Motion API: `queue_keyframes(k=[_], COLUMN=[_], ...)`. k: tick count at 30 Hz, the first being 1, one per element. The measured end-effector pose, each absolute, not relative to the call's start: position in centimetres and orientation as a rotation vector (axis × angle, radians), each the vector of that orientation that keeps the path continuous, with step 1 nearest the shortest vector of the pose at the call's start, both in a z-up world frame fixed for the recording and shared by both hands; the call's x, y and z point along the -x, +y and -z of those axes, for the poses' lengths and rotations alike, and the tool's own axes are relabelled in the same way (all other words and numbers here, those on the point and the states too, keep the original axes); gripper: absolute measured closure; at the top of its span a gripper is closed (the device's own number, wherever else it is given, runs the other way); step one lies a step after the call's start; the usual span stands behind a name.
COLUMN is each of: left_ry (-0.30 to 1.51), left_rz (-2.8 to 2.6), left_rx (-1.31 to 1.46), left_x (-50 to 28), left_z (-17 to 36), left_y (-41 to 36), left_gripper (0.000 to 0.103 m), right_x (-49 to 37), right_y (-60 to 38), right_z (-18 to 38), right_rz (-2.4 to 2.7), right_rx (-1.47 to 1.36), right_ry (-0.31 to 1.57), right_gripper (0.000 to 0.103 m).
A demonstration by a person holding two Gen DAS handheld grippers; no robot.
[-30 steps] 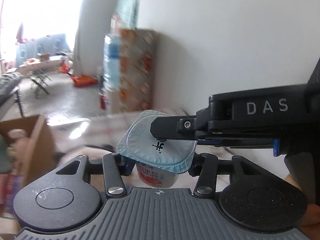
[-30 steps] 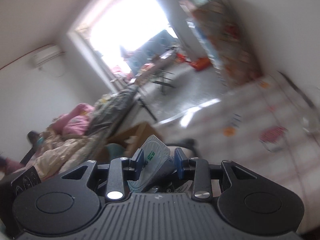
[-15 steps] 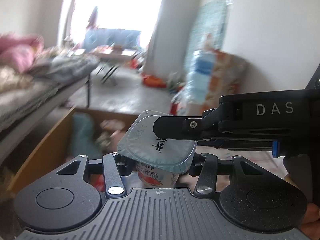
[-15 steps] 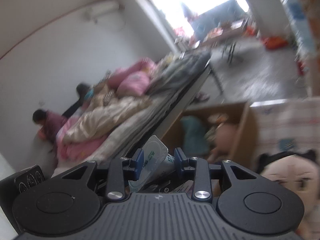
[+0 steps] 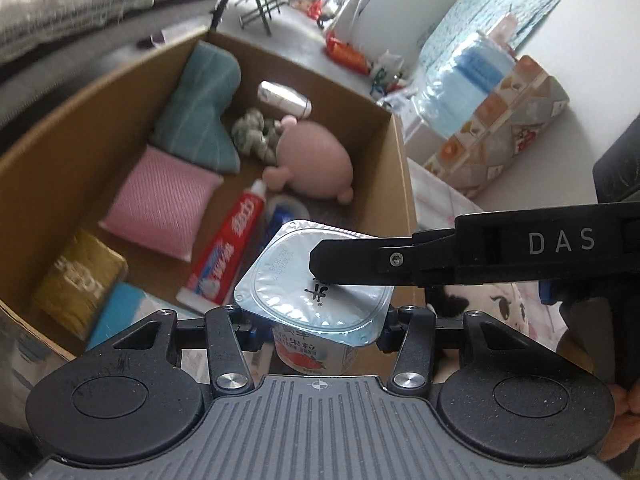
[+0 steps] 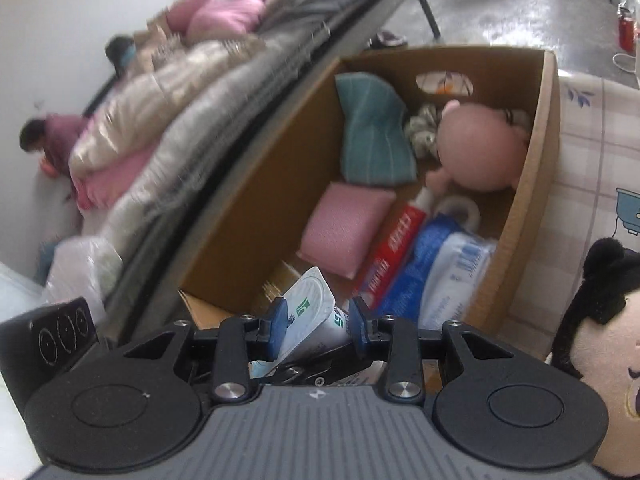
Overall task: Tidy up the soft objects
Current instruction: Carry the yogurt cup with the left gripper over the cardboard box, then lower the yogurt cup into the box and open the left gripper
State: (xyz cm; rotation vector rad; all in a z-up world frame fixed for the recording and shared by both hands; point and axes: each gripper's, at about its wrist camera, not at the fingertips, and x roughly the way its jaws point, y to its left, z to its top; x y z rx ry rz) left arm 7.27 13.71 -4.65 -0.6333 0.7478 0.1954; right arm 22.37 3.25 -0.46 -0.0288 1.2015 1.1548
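Left wrist view looks down into an open cardboard box (image 5: 396, 184) that fills most of the frame. Inside it, a teal cushion (image 5: 200, 112) stands on end against the far left wall, its long axis running up toward the box corner. A pink pillow (image 5: 160, 204) lies flat just below it, and a round pink plush toy (image 5: 312, 160) sits against the right wall. A red toothpaste tube (image 5: 228, 248) lies on the box floor with its long axis running away from the camera and its white cap pointing at the plush. The left gripper (image 5: 316, 328) has its fingers closed on a yogurt cup with a strawberry label (image 5: 316, 348). The cup is upright, its foil lid up and tilted slightly toward the camera, above the near edge of the box. The black finger (image 5: 360, 264) of the other tool reaches in from the right and lies across the lid. In the right wrist view, the right gripper (image 6: 318, 322) has its blue fingers (image 6: 278, 320) pinched on a second cup with green print (image 6: 312, 312). This cup is tipped on its side, lid facing left. A black-haired doll (image 6: 600, 344) is at the right, outside the box.
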Motion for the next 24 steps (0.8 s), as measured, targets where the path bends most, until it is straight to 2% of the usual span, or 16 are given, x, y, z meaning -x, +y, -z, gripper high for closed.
queue_keyframes(k=[11,17,24], left_ry=[0.816,0.853,0.844], left_rz=[-0.145,-0.132,-0.121], left_rx=[0.643,0.619,0.635], left_x=[-8.0,-8.5,-8.3], left_z=[6.9,7.0,7.0], left_y=[13.1,12.7,12.8], left_gripper=[0.055,0.049,0.048], right_x=[-23.8,-24.0,-23.8], right_y=[2.3,2.1,2.1], right_z=[-0.3,-0.5,-0.5], right_rz=[-1.123,-1.125,-1.133], right_rx=[0.017,0.01,0.006], right_ry=[1.126,1.107,1.103], right_gripper=[0.065,0.065,0.065])
